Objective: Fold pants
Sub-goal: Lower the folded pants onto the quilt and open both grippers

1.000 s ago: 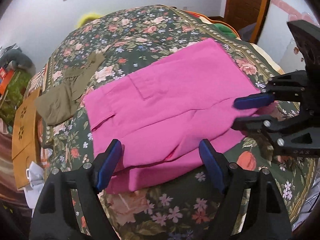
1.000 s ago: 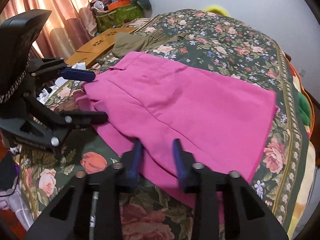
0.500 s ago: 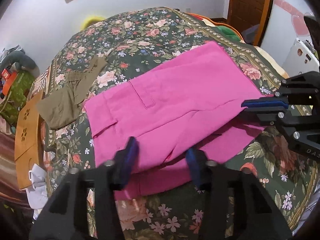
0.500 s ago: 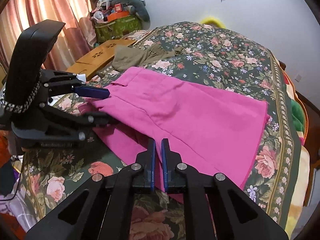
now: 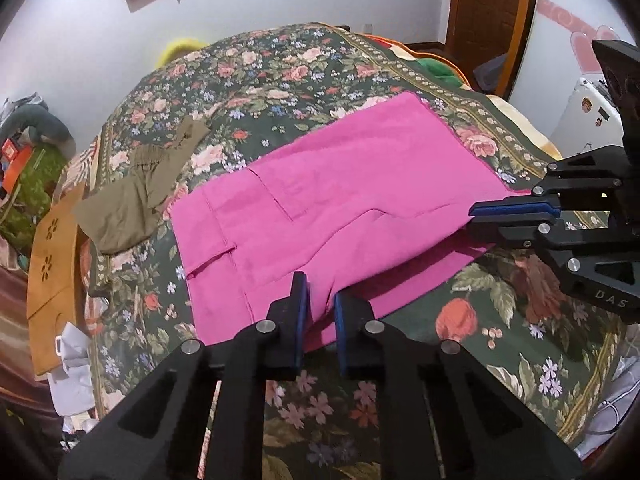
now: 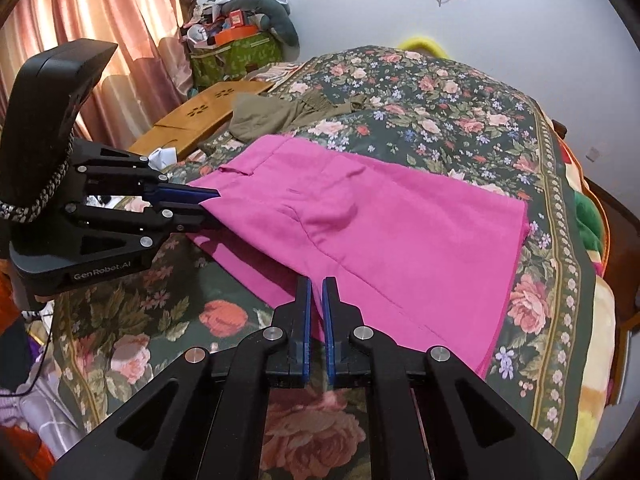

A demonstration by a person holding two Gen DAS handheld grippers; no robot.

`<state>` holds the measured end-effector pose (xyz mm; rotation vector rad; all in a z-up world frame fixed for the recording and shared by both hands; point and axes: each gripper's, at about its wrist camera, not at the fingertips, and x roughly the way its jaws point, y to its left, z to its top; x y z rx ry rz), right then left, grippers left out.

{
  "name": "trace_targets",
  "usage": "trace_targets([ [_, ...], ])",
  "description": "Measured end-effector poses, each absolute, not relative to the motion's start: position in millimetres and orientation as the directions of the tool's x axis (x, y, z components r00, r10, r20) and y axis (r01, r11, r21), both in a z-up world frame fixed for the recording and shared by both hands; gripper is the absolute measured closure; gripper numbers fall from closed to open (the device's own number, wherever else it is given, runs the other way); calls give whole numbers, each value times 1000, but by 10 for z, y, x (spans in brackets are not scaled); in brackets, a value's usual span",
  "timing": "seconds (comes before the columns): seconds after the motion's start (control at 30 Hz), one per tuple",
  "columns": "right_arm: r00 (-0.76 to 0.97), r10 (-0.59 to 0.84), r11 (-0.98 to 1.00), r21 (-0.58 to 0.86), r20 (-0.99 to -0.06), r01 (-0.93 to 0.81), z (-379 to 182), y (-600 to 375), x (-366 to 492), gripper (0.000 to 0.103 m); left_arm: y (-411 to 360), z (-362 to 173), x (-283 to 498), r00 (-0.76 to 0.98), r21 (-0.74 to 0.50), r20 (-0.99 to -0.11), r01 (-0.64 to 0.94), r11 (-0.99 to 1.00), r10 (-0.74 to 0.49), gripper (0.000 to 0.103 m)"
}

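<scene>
Pink pants (image 5: 340, 204) lie folded on the floral bedspread (image 5: 280, 64), waistband to the left in the left wrist view. My left gripper (image 5: 321, 292) is shut on the near edge of the pants near the crotch seam. My right gripper (image 6: 315, 294) is shut on the near edge of the pants (image 6: 380, 232) further along the leg. Each gripper shows in the other's view: the right one (image 5: 480, 212) at the right, the left one (image 6: 216, 204) at the left. The pinched upper layer is raised slightly off the lower layer.
An olive-green garment (image 5: 132, 200) lies on the bed beyond the waistband. A wooden lap table (image 6: 200, 116) and clutter stand by the curtain side. The bed's edge with a border strip (image 6: 560, 208) runs past the pant cuffs. A door (image 5: 488, 8) is beyond the bed.
Both grippers went from open to shut on the near edge of the pants. The pinched upper layer has lifted a little and both views have risen.
</scene>
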<state>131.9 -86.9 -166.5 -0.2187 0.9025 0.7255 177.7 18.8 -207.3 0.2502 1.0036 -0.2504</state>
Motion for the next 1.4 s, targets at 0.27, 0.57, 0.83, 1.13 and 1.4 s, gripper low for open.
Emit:
trace_targets([
  [0.27,401,469,763,132,-787,-633,-1662,-940,1242,98,219,-2070,1623,478,49,-870,330,943,-123,88],
  [0.57,413,543,767,232,-732,-598,-1417,-998,1286,98,569,-1814,1639,496,-95,-844,240,966,-206,64],
  [0.83,376,543,785,295,-751,-544,-1595,-817,1532,83,758,-1810,1921,512,-105,-842,158,982,-172,59],
  [1.13,291,501,787,289,-815,-546,-1896,-724,1571,75,700,-2280,2009,438,-94,-886,149,984,-151,57],
  [1.4,315,471,826,286,-824,-487,-1976,-1099,1527,74,833,-2299,1900,465,-23,-880,155,988,-94,48],
])
